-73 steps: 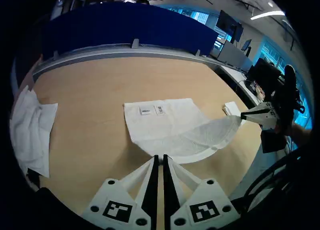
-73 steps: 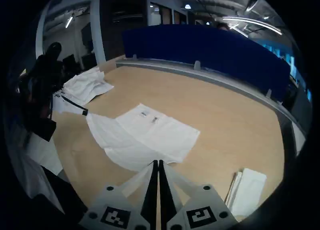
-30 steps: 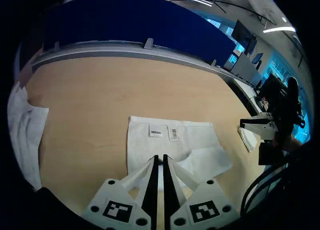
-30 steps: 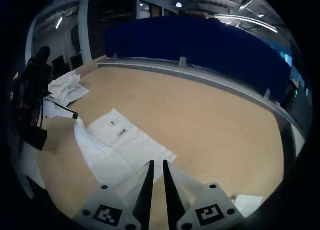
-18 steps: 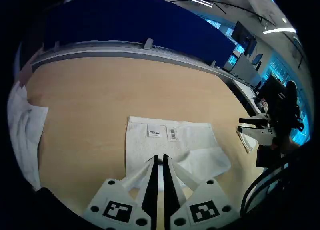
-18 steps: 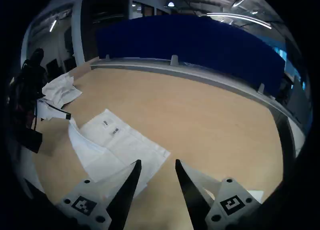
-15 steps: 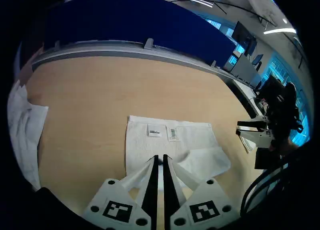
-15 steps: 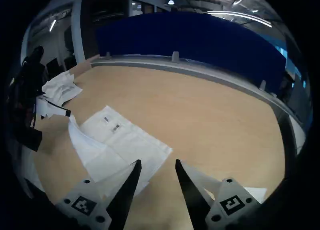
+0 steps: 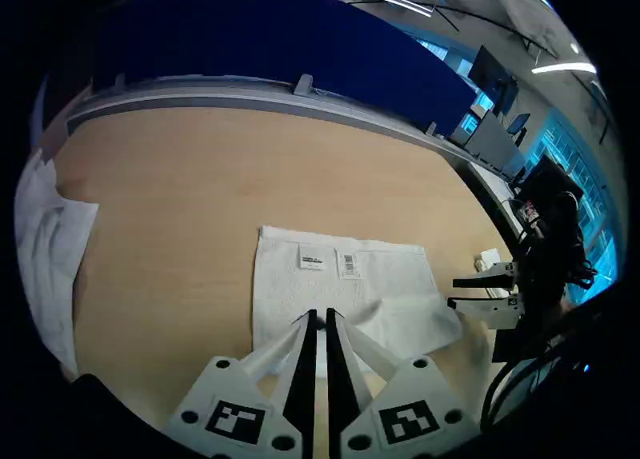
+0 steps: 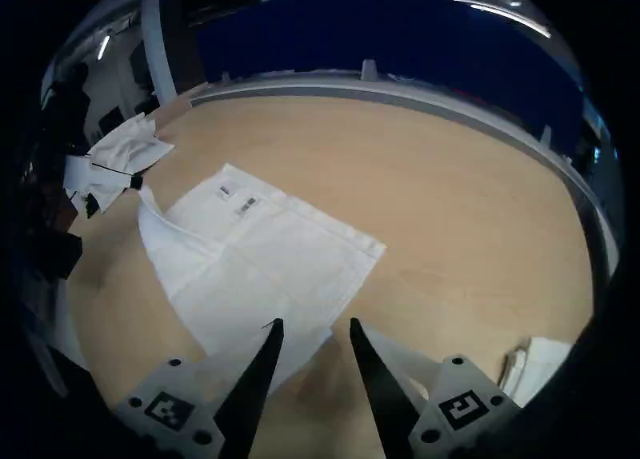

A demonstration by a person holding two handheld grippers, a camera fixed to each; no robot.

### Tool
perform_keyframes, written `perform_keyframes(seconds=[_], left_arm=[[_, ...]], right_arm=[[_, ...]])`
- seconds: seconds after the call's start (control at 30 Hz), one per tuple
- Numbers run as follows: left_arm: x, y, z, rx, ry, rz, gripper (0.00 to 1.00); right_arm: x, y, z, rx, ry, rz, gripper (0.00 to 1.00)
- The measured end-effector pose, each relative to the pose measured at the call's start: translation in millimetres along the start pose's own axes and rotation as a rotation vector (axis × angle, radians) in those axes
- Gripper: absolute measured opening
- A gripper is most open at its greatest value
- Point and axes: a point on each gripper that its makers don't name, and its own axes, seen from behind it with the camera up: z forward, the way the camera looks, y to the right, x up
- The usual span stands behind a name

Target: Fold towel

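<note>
towel (image 9: 352, 275) half-folded, near edge clenched in left claw (image 9: 318, 319); right claw (image 10: 314, 325) released, tips at towel's corner.

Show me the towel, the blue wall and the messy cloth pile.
flat white cloth towel (image 9: 360, 277): left gripper view, flat middle.
long blue divider wall (image 9: 264, 47): left gripper view, panel middle.
crumpled white cloth pile (image 9: 48, 239): left gripper view, top layer.
</note>
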Motion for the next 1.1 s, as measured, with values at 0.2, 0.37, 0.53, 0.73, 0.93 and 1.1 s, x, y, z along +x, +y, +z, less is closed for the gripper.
perform_keyframes(seconds=[0.2, 0.37, 0.53, 0.73, 0.93, 1.1], left_arm=[[-1.6, -1.0, -0.4, 0.001, -0.002, -0.001, 0.08], [-1.4, -1.4, -1.1, 0.0, -0.001, -0.006, 0.08], [-1.8, -1.1, -0.8, 0.001, -0.001, -0.008, 0.08], [-3.0, -1.4, -0.6, 0.003, -0.004, -0.005, 0.08], [-4.7, -2.0, 0.3, 0.004, -0.007, -0.009, 0.08], [-6.1, -1.3, 0.9, 0.004, -0.01, -0.007, 0.08]], right_arm=[[-7.4, -4.3, 6.4, 0.009, -0.018, 0.009, 0.56], [-8.4, -5.8, 10.8, 0.013, -0.025, 0.025, 0.54], [-9.7, -7.4, 14.0, 0.022, -0.034, 0.048, 0.46], [-10.4, -9.3, 18.3, 0.027, -0.034, 0.067, 0.38], [-9.5, -9.4, 18.5, 0.028, -0.031, 0.078, 0.33], [-9.5, -9.8, 18.9, 0.033, -0.03, 0.082, 0.26]])
